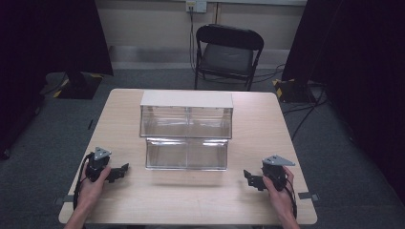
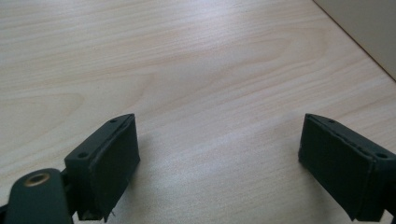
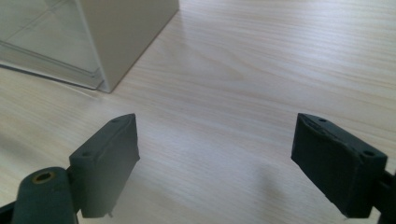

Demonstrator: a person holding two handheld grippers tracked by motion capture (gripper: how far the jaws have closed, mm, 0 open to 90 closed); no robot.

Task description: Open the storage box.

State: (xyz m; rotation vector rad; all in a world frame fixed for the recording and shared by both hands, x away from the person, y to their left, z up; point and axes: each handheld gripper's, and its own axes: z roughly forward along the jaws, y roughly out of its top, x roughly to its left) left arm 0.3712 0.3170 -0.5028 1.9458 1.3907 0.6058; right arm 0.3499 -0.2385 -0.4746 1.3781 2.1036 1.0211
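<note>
A two-tier clear plastic organiser (image 1: 186,131) with a beige top stands in the middle of the light wooden table (image 1: 258,124). My left gripper (image 1: 123,170) rests near the table's front left, held by a hand, its jaws pointing toward the middle. It is open (image 2: 219,163) with only bare wood between its fingers. My right gripper (image 1: 248,177) sits at the front right, jaws pointing left, also open (image 3: 215,163) and holding nothing. The organiser's beige side wall and clear front (image 3: 107,42) show ahead at upper left in the right gripper view.
A black folding chair (image 1: 228,52) stands behind the table on the grey floor. Dark curtains hang at both sides, and cables run over the floor at the right. Bare tabletop lies between the two grippers in front of the organiser.
</note>
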